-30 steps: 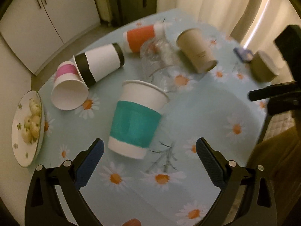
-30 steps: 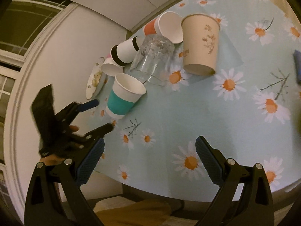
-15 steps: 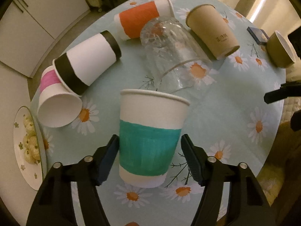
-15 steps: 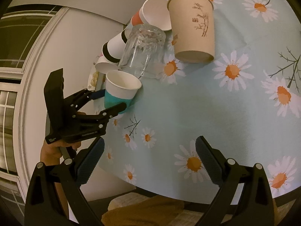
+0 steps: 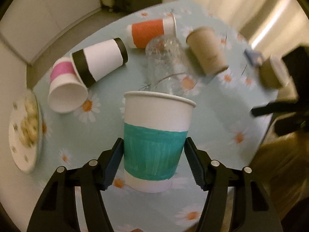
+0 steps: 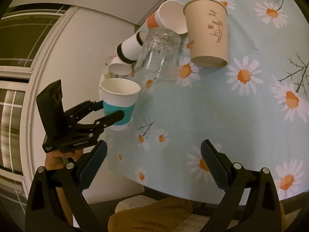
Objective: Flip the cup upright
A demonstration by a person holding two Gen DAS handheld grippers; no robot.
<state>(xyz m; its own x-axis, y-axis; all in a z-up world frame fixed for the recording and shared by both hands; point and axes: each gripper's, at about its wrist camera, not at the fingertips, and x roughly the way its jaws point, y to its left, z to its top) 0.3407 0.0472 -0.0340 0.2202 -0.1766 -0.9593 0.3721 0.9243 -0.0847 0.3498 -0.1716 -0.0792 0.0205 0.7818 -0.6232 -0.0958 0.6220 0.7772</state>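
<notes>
A white paper cup with a teal band [image 5: 154, 145] stands mouth-up between the fingers of my left gripper [image 5: 153, 164], which is shut on its teal band. The right wrist view shows the same cup [image 6: 120, 104] held upright just above the table near its left edge, in the left gripper [image 6: 110, 112]. My right gripper [image 6: 153, 166] is open and empty over the near part of the table, well right of the cup.
On the daisy-patterned tablecloth [image 5: 212, 119] lie a pink-banded cup [image 5: 63, 89], a black-banded cup [image 5: 100, 61], an orange-banded cup [image 5: 150, 32], a clear glass [image 5: 166, 65] and a brown cup [image 5: 208, 52]. A plate of snacks [image 5: 25, 133] sits at the left edge.
My left gripper moved in around the teal-banded cup, shut on it and lifted it slightly. The right gripper stayed open and drifted a little closer.
</notes>
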